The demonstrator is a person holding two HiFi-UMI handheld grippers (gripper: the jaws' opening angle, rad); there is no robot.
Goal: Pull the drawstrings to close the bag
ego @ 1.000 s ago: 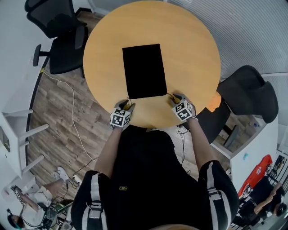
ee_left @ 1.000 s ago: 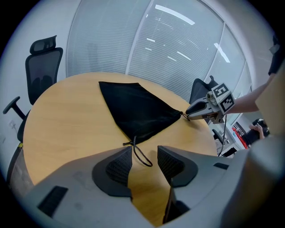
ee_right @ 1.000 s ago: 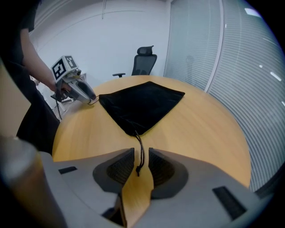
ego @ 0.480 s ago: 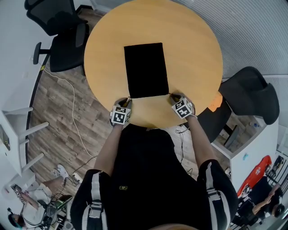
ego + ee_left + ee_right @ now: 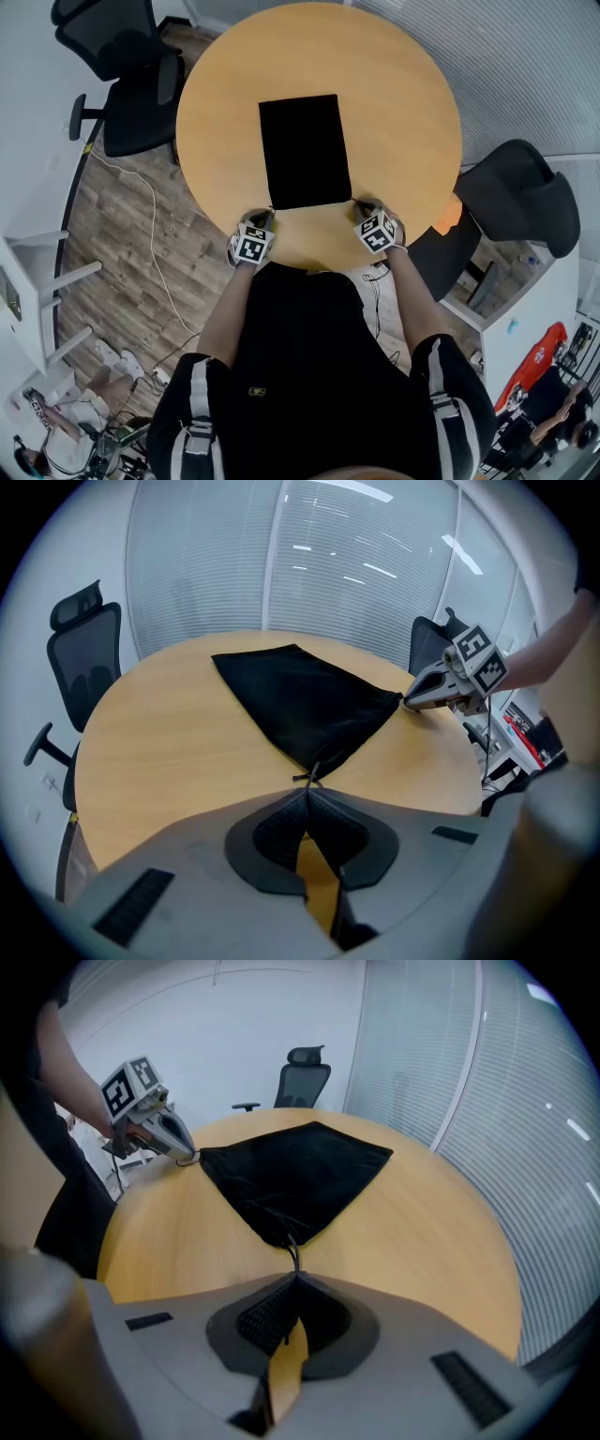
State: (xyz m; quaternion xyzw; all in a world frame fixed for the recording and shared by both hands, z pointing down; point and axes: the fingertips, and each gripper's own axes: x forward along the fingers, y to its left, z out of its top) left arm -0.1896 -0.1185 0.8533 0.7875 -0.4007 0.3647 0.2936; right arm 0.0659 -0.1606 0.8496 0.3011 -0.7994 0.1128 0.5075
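A flat black drawstring bag (image 5: pixel 303 150) lies in the middle of a round wooden table (image 5: pixel 403 103), its mouth edge toward me. My left gripper (image 5: pixel 265 215) sits at the bag's near left corner, its jaws shut on the thin left drawstring (image 5: pixel 312 776), which runs from the pads (image 5: pixel 281 832) to the bag corner. At the near right corner my right gripper (image 5: pixel 362 204) is shut on the right drawstring (image 5: pixel 293 1258). Each gripper shows in the other's view: the right gripper (image 5: pixel 412 700) and the left gripper (image 5: pixel 192 1157), both with tips at the bag's corners.
A black office chair (image 5: pixel 127 75) stands left of the table and another black chair (image 5: pixel 520 202) at the right. A white cable (image 5: pixel 155 244) trails over the wooden floor. The table's near edge lies just under both grippers, against my body.
Both grippers have closed their jaws at the bag's near corners, each now on a drawstring. The bag and grippers have shifted only slightly.
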